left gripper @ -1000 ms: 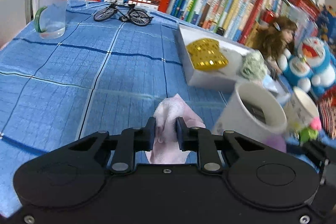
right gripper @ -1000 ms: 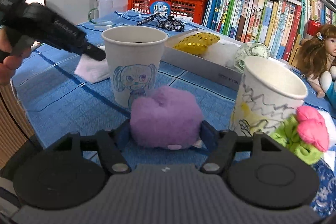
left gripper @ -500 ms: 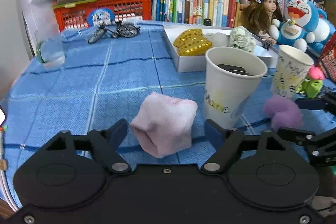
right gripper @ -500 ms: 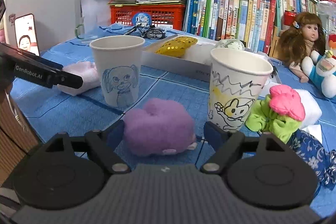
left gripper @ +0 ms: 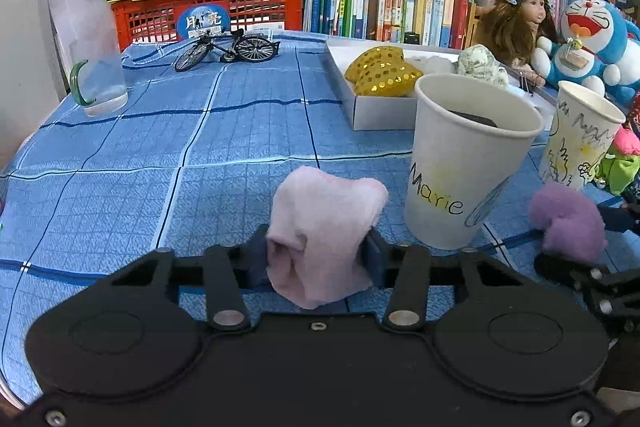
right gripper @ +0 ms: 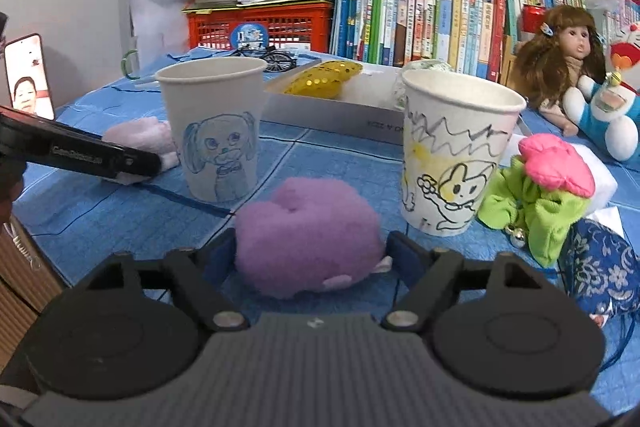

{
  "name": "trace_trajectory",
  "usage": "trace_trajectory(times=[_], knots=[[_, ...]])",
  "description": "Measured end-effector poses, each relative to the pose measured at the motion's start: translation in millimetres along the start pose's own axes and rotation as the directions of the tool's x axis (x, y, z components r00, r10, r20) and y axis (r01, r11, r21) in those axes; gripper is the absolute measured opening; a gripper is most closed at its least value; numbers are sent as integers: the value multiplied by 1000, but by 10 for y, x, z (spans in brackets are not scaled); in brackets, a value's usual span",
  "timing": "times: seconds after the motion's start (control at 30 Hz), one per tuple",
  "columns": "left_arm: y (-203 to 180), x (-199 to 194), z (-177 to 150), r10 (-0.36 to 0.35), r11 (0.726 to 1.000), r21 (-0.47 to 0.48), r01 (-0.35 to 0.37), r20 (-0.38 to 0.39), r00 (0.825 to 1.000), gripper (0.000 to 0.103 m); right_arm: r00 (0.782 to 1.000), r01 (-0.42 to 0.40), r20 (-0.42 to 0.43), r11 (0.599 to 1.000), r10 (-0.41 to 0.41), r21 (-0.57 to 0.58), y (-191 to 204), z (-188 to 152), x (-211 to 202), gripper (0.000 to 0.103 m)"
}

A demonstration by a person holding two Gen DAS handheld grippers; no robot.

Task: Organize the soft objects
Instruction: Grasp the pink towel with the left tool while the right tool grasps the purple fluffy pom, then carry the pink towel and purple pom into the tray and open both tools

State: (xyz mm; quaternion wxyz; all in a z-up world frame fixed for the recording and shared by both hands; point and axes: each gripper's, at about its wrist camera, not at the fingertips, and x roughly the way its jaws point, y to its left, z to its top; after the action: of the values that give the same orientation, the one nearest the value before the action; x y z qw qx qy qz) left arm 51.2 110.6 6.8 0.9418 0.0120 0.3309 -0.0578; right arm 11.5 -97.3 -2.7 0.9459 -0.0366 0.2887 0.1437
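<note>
Two grippers work side by side near the front edge of the blue checked tablecloth (left gripper: 240, 131), each closing its jaws about a soft thing; the left gripper (left gripper: 316, 259) has its blue pads drawn in against the flanks of a pale pink cloth bundle (left gripper: 320, 227), which bulges up between them, so it looks pinched; the right gripper (right gripper: 306, 259) is also narrowing, its pads just beside a purple plush (right gripper: 308, 235) that lies on the cloth, the left pad at its flank, the right one a sliver off, so no firm hold yet. Between the two soft things stands a paper cup marked Marie (left gripper: 464, 163), and a second drawn-on cup (right gripper: 456, 151) stands just right of the purple plush; a white box (left gripper: 380, 111) farther back toward the far right edge already holds a gold sequinned cushion (left gripper: 380, 75), so it is probably where these go. Risks, as I judge them: the pink bundle may unfold or slip through, being loosely folded; either lift may swing into a light cup and tip it; the plush may squirt forward if the pads bite only its near end.
</note>
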Motion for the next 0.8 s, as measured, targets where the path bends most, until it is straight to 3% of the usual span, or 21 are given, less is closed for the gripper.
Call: trace_trajectory(times=[0.17,0.5,0.63,0.8], knots=[[20,-77,45,-4,1000,-9,4,4,1000,26,1000,-20,7,1000,20,11,-14,42,-63,68],[172,-277,496,4,999,-51,0,74,997,24,990,-78,112,997,80,-23,-95,436,-498,68],[160,-321,741,-14,999,-40,18,103,995,24,982,-52,181,998,58,-38,-171,614,-690,68],[81,-245,1084,-89,995,-34,92,95,992,24,977,-1,212,1000,4,-15,-418,940,-788,69]])
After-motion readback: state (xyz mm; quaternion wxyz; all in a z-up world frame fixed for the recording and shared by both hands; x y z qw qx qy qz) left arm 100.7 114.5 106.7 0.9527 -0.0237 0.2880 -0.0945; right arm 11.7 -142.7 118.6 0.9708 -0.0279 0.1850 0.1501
